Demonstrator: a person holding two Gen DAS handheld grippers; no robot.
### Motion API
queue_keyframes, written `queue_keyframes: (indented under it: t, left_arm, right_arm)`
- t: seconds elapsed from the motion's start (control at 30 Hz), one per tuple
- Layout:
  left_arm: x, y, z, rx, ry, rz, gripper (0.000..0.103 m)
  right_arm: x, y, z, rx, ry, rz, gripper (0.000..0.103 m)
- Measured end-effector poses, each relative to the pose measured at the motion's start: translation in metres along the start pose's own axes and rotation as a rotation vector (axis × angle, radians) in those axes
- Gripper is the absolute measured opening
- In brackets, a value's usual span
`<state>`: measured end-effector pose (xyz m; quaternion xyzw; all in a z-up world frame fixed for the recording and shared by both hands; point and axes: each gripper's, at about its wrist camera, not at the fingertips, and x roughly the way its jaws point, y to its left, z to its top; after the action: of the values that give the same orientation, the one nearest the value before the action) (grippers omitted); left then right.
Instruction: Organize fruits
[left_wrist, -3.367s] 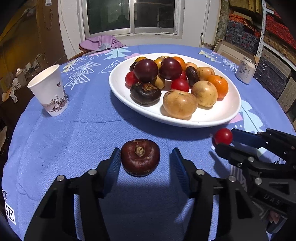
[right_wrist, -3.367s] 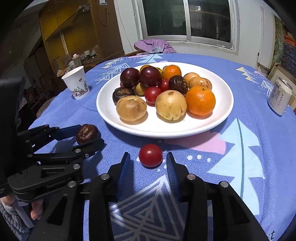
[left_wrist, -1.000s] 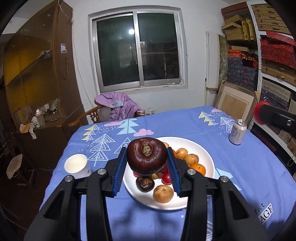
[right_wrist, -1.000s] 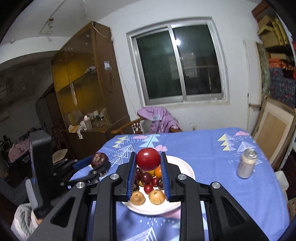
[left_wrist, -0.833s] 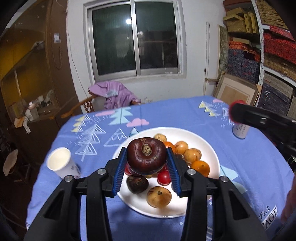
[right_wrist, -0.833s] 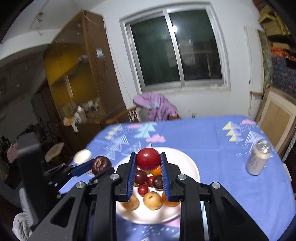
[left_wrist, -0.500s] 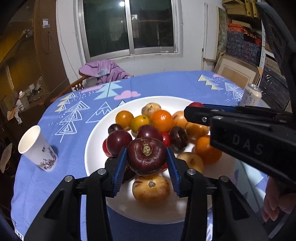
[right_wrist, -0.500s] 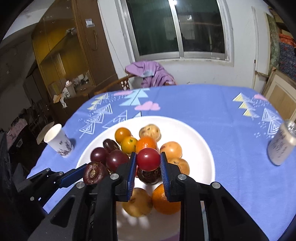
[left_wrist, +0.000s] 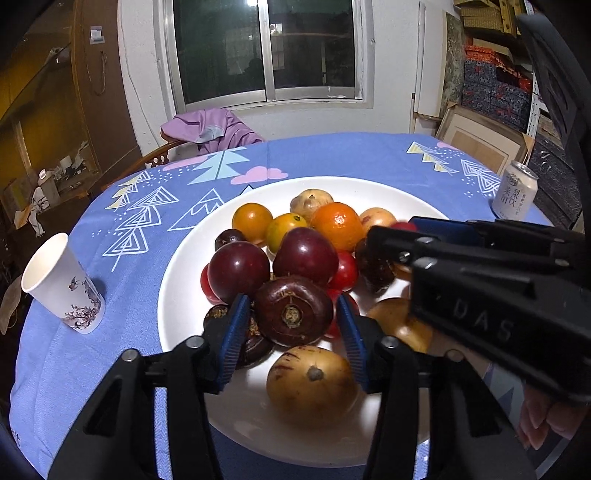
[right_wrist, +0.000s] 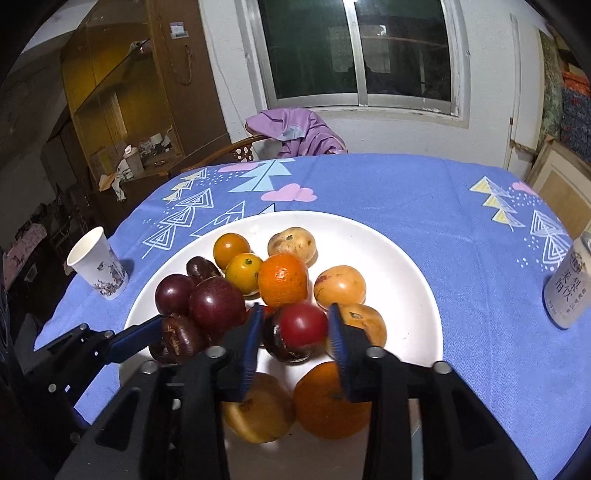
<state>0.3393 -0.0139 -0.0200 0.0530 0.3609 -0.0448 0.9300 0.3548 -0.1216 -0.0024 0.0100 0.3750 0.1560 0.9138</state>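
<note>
Both grippers' jaws have just been opening — the left gripper (left_wrist: 291, 325) around a dark maroon, flattened round fruit (left_wrist: 293, 311), the right gripper (right_wrist: 293, 334) around a small glossy red tomato (right_wrist: 303, 324), pads apart. Both sit atop the pile near the white plate's (left_wrist: 177, 266) front edge. Smooth, light, likely to roll — best taken across the middle.

Dark maroon fruit (left_wrist: 293, 311) and red tomato (right_wrist: 303, 324) atop, seemingly, white plate's (left_wrist: 177, 280) fruit pile.

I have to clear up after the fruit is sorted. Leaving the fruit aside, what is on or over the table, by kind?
White plate: 1
Paper cup: 1
Drink can: 1
Hand-held grippers: 2, the left hand-held gripper and the right hand-held gripper
Total: 5
</note>
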Motion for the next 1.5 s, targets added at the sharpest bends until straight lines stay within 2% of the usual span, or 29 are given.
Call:
queue_keyframes:
  t: [0.03, 0.1, 0.3, 0.43, 0.8, 1.07, 1.13, 1.5]
  left_arm:
    - [-0.001, -0.001, 0.000, 0.004, -0.003, 0.007, 0.061]
    - [-0.005, -0.002, -0.001, 0.003, -0.017, 0.023, 0.069]
    - [-0.024, 0.001, 0.001, -0.012, -0.035, 0.029, 0.073]
    - [-0.051, 0.001, -0.003, -0.015, -0.083, 0.054, 0.085]
    - [-0.116, -0.001, -0.043, -0.024, -0.111, 0.039, 0.097]
    - [-0.126, -0.002, -0.065, -0.022, -0.078, 0.033, 0.099]
    - [-0.127, -0.003, -0.067, -0.010, -0.087, 0.049, 0.099]
    - [-0.126, -0.001, -0.066, -0.013, -0.080, 0.033, 0.099]
  right_arm:
    - [-0.001, 0.001, 0.000, -0.007, -0.006, -0.008, 0.057]
    - [-0.007, 0.005, 0.001, -0.025, -0.028, -0.034, 0.069]
    - [-0.035, 0.003, 0.004, -0.013, -0.072, -0.060, 0.076]
    - [-0.060, 0.003, -0.003, -0.004, -0.101, -0.070, 0.083]
    - [-0.131, 0.010, -0.061, 0.043, -0.154, -0.086, 0.100]
    - [-0.141, 0.010, -0.092, 0.055, -0.131, -0.154, 0.100]
    - [-0.141, 0.008, -0.094, 0.058, -0.132, -0.159, 0.100]
    - [-0.143, 0.008, -0.096, 0.047, -0.128, -0.167, 0.100]
